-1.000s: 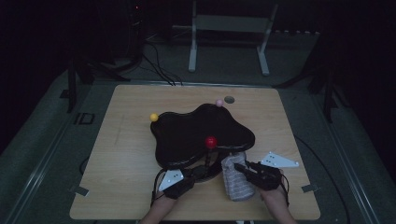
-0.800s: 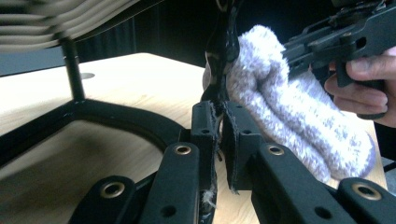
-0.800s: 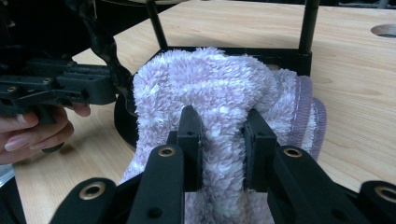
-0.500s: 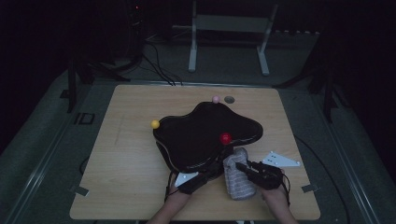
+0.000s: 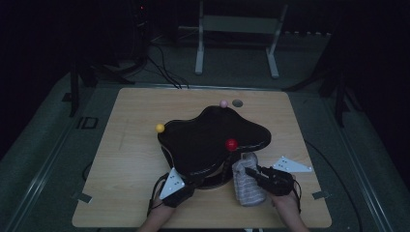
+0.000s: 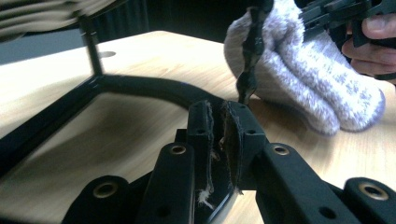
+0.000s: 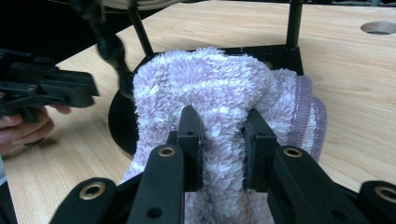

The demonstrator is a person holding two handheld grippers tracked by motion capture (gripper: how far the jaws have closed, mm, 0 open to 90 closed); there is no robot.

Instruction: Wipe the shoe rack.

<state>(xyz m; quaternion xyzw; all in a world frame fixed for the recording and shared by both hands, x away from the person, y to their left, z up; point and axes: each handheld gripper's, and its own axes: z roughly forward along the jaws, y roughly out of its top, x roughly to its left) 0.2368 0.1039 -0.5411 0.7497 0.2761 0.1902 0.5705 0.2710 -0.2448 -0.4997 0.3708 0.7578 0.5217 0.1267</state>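
Darkness surrounded a pale wooden worktop [image 5: 130, 159], on which stood a black stand [image 5: 212, 140] with a wavy top and coloured balls at its tips: a yellow ball [image 5: 160, 128], a pink ball [image 5: 223, 103] and a red ball [image 5: 231, 144]. At the near edge, the left gripper [image 5: 186, 186] had its jaws closed tight on the thin black rim of the stand's base [image 6: 140, 88], frayed fibres showing between the pads. Just beyond those jaws and to their right lay a fluffy pale lilac sock [image 6: 299, 79], touching the wood beside the base. The right gripper [image 7: 223, 140] had its jaws clamped on a fold of that sock [image 7: 224, 93], the pile bulging up between and ahead of them. Past the sock, ahead of the right jaws, rose the stand's thin black posts [image 7: 294, 21]. A round hole [image 7: 379, 27] sat in the wood farther off, to their right.
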